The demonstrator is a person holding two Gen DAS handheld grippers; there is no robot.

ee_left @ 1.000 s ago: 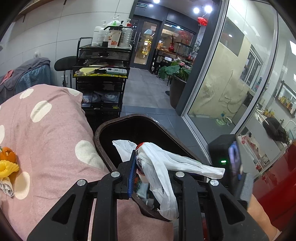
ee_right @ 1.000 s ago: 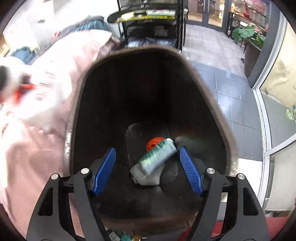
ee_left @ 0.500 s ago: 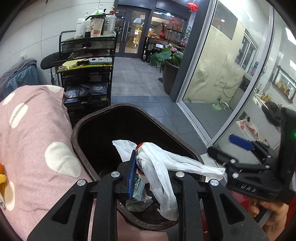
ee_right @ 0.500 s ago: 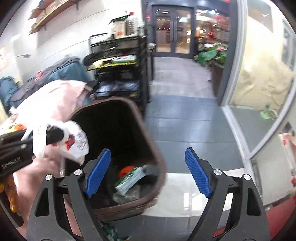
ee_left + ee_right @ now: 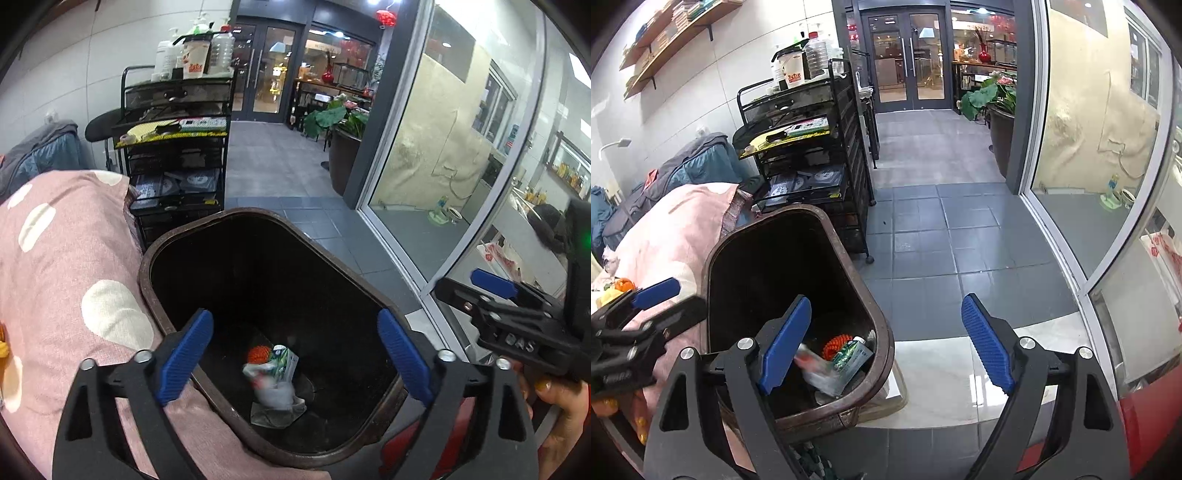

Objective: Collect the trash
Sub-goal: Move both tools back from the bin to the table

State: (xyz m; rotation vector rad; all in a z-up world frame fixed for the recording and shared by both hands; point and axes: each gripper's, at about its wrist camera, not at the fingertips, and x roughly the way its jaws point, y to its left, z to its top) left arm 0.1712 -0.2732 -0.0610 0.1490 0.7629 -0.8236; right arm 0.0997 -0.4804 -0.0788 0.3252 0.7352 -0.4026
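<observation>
Left gripper (image 5: 295,354) released, jaws spread above dark brown plastic bin (image 5: 207,236), positioned for drop. Crumpled white bag trash (image 5: 275,397) lies on bin bottom beside orange ball (image 5: 258,355). Right gripper (image 5: 886,343) also spread, empty, off to bin's side.

Right gripper (image 5: 524,332) body: raised lettering, roughly "DAS"; cup (image 5: 195,61) logo on cart unreadable.

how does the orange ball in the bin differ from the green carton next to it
The orange ball is round and knobbly, while the green carton is flat-sided and boxy. The ball is one plain colour; the carton is green and white with print. The ball lies farther back in the bin, with the carton in front and crumpled white trash beside it. Both lie at the bin's bottom, touching.
</observation>
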